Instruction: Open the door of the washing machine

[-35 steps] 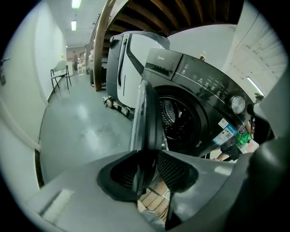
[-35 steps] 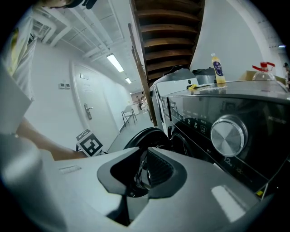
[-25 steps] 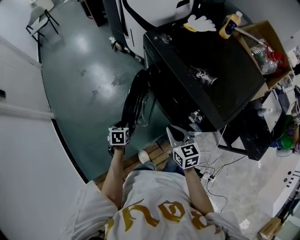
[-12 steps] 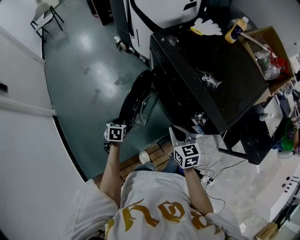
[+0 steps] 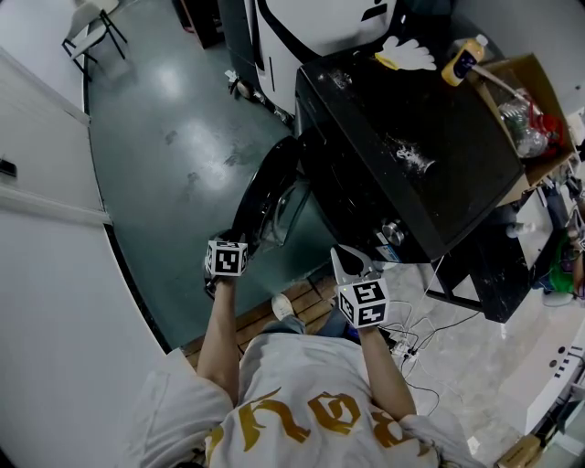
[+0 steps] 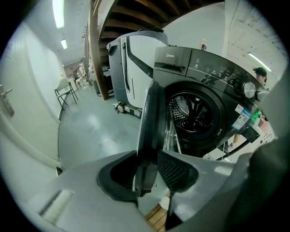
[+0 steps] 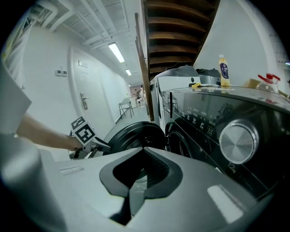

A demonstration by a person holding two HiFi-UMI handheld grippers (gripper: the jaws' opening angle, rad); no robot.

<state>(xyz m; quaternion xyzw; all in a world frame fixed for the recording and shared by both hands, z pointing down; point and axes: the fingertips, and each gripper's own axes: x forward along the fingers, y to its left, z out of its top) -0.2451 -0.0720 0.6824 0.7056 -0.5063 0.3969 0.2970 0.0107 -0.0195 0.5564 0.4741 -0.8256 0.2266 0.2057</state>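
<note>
The black washing machine (image 5: 402,146) stands at the centre right of the head view. Its round door (image 5: 265,196) is swung out to the left, and the steel drum (image 6: 195,115) shows behind it. My left gripper (image 5: 238,242) is at the door's outer edge. In the left gripper view that gripper (image 6: 147,158) is shut on the door's rim (image 6: 152,118), which runs upright between the two pads. My right gripper (image 5: 349,263) hangs in front of the machine's lower right corner, apart from it. It (image 7: 141,152) is shut with nothing held, and the control knob (image 7: 238,140) is to its right.
On the machine's top lie a yellow bottle (image 5: 460,57) and a white glove (image 5: 407,53), with a cardboard box (image 5: 521,91) beside them. A white appliance (image 5: 302,23) stands behind. A wooden pallet (image 5: 302,306) and cables (image 5: 411,343) lie at the person's feet. A white wall (image 5: 55,302) runs along the left.
Over the second, my left gripper has drawn the door's edge slightly further left and the door stands a little wider. The right gripper has barely moved.
</note>
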